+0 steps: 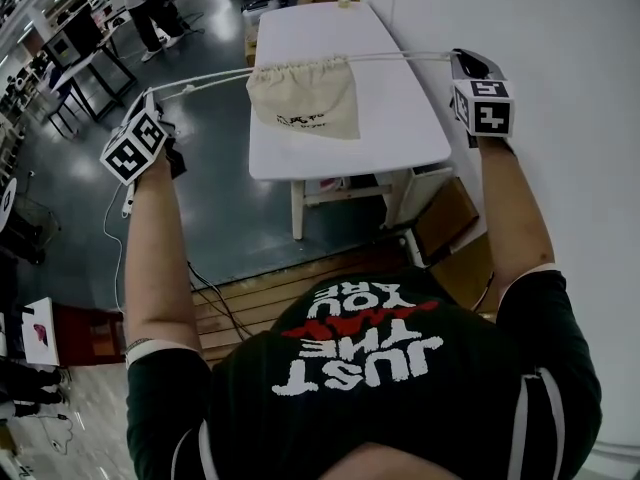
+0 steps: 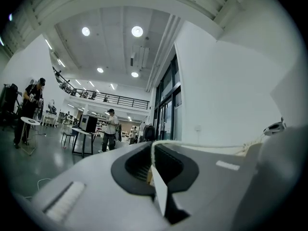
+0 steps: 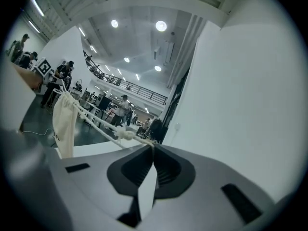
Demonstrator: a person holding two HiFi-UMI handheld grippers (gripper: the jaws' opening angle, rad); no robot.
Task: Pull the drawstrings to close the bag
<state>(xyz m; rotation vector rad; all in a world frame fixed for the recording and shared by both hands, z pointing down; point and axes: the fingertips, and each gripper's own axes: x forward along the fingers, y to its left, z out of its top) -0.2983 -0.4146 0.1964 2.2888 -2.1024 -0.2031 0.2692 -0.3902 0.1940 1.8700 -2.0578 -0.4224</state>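
Bag [image 1: 303, 98] hangs at 12 o'clock in the head view, slung between two taut cords over the near half of the table [image 1: 400, 128]. Whether its bottom touches the table I cannot tell. Its mouth is gathered into tight pleats along the top edge and no opening shows, so the closing looks all but done. At most a last firm tug may be left, then lowering the bag and letting go.

The left cord [image 1: 205, 78] runs from the mouth out toward 10 o'clock to the left gripper [image 1: 158, 98]. The right cord [image 1: 400, 57] runs toward 2 o'clock to the right gripper [image 1: 458, 58]. Both cords are nearly straight, with little sag.

In the left gripper view the jaws are pressed together at the tip [image 2: 153, 144], pinching the left cord, which leads off toward 3 o'clock. In the right gripper view the jaws [image 3: 153, 146] are likewise pressed together, pinching the right cord just behind its knot [image 3: 126, 134]. From there the cord climbs toward 10 o'clock to the bag.

The left forearm [image 1: 150, 248] and the right forearm [image 1: 515, 218] reach forward and are spread wide apart. Both grippers are held about level, on either side of the table, and their marker cubes face the head camera.
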